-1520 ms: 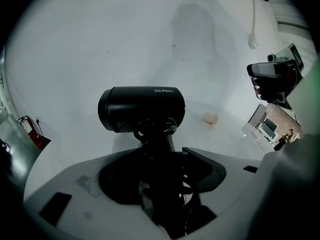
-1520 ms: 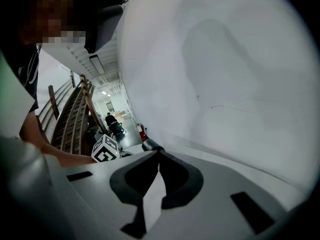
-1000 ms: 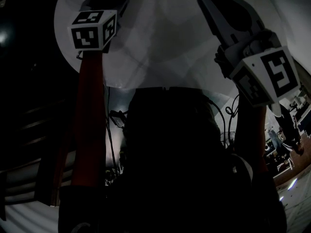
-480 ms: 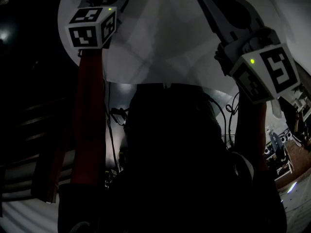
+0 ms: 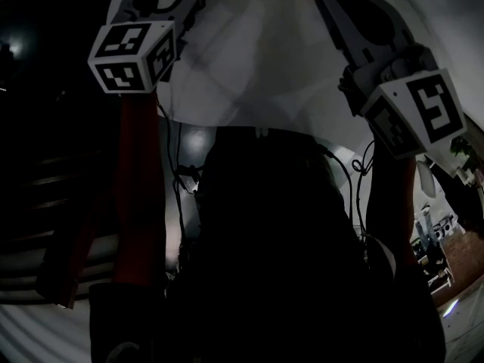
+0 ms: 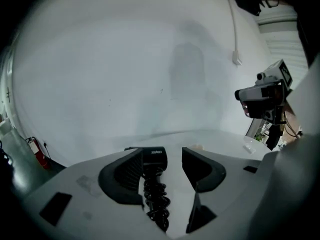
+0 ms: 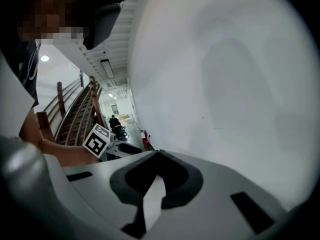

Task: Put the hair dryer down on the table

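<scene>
The left hand-held gripper (image 6: 161, 152) has its jaws apart. Between them sits the hair dryer (image 6: 153, 159), a black body with a small label on its end, and a black coiled cord (image 6: 156, 204) trails from it toward the camera. The dryer is close against the ribbed pad of the left jaw, and a clear gap separates it from the right jaw. White surface shows around and beneath it, but I cannot tell whether it rests on the tabletop (image 5: 265, 74).

The right hand-held gripper (image 7: 158, 153) has its jaw tips together with nothing between them.

In the head view, both grippers reach up over the pale tabletop, each carrying a marker cube: the left cube (image 5: 132, 55) and the right cube (image 5: 420, 116). A person's dark clothing fills the lower middle of that view.

Beyond the jaws stands a plain white wall (image 6: 150, 74). A red fire extinguisher (image 7: 145, 138) stands at its base, and a staircase (image 7: 75, 109) rises further off.
</scene>
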Tool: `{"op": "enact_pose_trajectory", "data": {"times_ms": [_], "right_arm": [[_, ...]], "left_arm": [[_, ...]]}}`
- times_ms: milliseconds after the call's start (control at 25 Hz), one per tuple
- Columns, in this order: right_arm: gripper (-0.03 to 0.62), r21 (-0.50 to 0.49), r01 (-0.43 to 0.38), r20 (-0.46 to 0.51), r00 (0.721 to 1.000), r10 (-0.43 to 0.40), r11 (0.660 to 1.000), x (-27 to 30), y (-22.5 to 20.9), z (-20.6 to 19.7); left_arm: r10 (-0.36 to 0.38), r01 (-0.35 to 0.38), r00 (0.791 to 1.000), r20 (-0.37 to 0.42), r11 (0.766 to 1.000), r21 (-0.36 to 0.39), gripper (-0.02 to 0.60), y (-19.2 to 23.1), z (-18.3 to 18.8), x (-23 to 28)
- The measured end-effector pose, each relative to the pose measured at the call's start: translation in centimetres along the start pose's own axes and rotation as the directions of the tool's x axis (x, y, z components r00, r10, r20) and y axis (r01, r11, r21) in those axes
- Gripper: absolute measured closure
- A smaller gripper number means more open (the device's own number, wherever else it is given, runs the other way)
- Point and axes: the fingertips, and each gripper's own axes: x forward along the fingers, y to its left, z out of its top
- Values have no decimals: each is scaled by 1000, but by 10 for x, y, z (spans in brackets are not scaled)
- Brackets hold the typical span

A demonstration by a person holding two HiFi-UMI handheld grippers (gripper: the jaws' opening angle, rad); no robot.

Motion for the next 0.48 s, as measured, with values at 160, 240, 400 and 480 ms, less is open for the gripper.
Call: {"op": "enact_pose_trajectory", "data": {"times_ms": [160, 240, 400, 480], "right_arm": [[586, -22, -19, 24, 1000, 20, 1000, 0, 2, 3], [586, -30, -27, 34, 999, 28, 999, 0, 3, 4], [586, -38, -43, 60, 997, 45, 998, 1, 6, 8], [586, -40, -54, 74, 996, 57, 998, 1, 8, 11]], "left_arm": [[8, -10, 997, 81, 1000, 22, 416, -4, 25, -24], [12, -16, 993, 118, 999, 37, 471, -8, 37, -36], [3, -15, 982, 188, 998, 62, 555, -19, 58, -62], [-4, -12, 978, 207, 997, 74, 557, -24, 65, -73]]}}
